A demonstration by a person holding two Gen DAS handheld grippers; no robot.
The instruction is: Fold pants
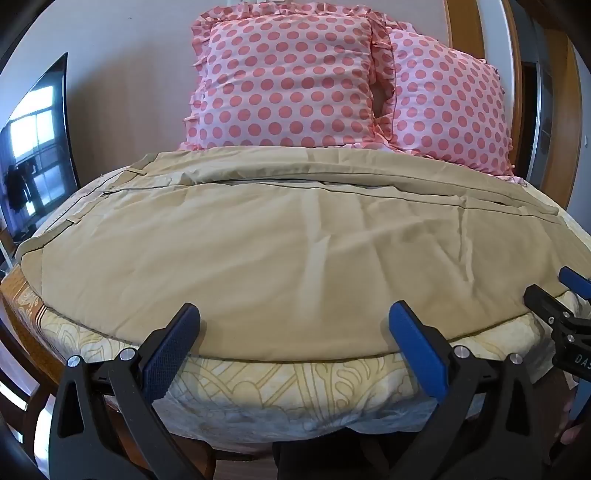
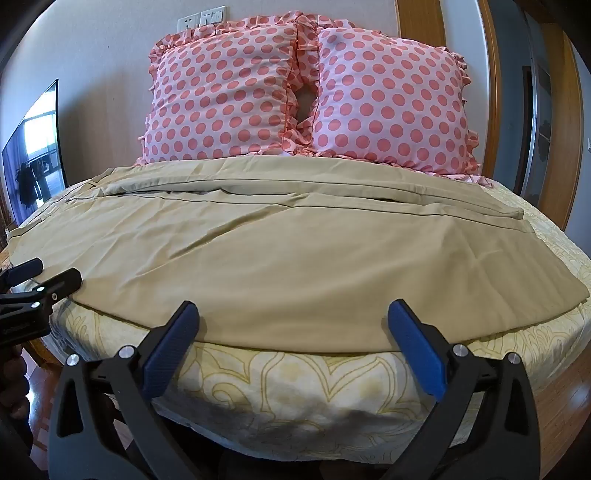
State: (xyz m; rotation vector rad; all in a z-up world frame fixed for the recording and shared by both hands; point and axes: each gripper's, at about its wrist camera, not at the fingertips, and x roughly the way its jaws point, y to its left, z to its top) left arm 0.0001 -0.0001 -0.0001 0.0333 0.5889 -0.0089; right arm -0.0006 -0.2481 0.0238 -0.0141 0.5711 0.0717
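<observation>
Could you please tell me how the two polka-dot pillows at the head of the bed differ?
The left pillow overlaps in front, its ruffled edge covering the seam; the right pillow sits behind that edge. The right pillow reaches the wooden frame; the left one stands below the wall sockets. Both are pink, red-dotted, ruffled, upright.

Light: soft, even daylight, bright
Glare: window reflected in the TV [image 1: 37,155] at 9 o'clock
Shadows: dark band under the bed [image 2: 295,417] edge at 6 o'clock
Focus: sharp centre, slight softness outward
Distortion: strong fisheye bend; black vignette in the corners
</observation>
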